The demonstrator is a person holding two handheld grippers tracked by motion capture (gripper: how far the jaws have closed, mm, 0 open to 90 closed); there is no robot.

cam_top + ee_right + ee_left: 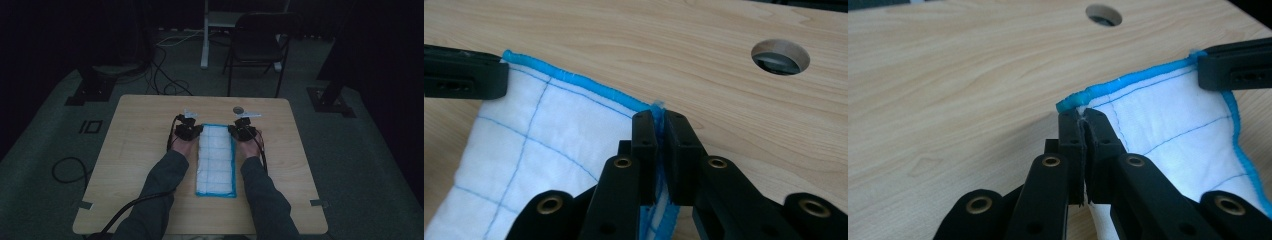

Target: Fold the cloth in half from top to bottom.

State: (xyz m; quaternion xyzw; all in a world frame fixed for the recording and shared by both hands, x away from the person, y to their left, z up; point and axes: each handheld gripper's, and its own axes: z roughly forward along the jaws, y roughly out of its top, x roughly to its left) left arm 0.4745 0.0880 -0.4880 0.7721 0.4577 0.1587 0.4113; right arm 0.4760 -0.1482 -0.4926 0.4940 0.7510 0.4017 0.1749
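Observation:
A white quilted cloth (216,160) with a blue stitched border lies lengthwise on the wooden table (135,150). My left gripper (192,129) is shut on the cloth's far left corner; in the left gripper view its jaws (1082,117) pinch the blue hem of the cloth (1168,115), lifted off the wood. My right gripper (240,129) is shut on the far right corner; the right gripper view has its jaws (656,119) clamped on the edge of the cloth (539,135). The far end of the cloth hangs raised between both grippers, its near end resting on the table.
A round cable hole (238,109) sits in the table just beyond the right gripper, also seen as the hole (780,56) and the hole (1103,14). A dark folding chair (257,42) stands beyond the table. Cables (70,170) lie on the floor at left.

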